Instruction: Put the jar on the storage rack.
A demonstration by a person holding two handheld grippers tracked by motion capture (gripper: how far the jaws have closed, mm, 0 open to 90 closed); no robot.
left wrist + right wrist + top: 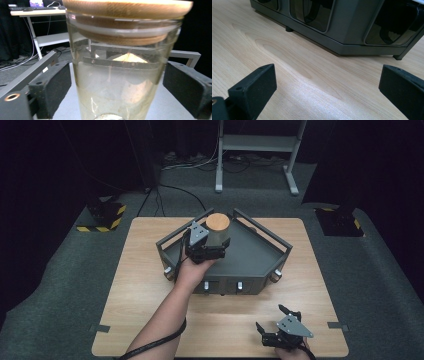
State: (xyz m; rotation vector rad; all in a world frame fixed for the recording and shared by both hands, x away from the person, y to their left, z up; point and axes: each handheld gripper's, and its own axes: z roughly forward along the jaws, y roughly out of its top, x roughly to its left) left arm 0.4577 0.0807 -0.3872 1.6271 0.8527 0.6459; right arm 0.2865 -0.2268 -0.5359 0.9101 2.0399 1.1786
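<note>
Glass jar [117, 82] with wooden lid [218, 222] stands in the grey tray [260, 257], left gripper [214, 248] jaws straddling it, gaps showing; right gripper [280, 325] gapes wide over the tabletop [140, 295].

The table [150, 295] is light wood with wavy brown lines. The tray [250, 255] at its 12 o'clock side is dark grey. The jar [120, 82] is see-through glass with a light brown wooden lid [218, 222]. Both grippers are black. Two floor blocks [102, 217] at 10 and 2 o'clock have yellow and black stripes.
</note>
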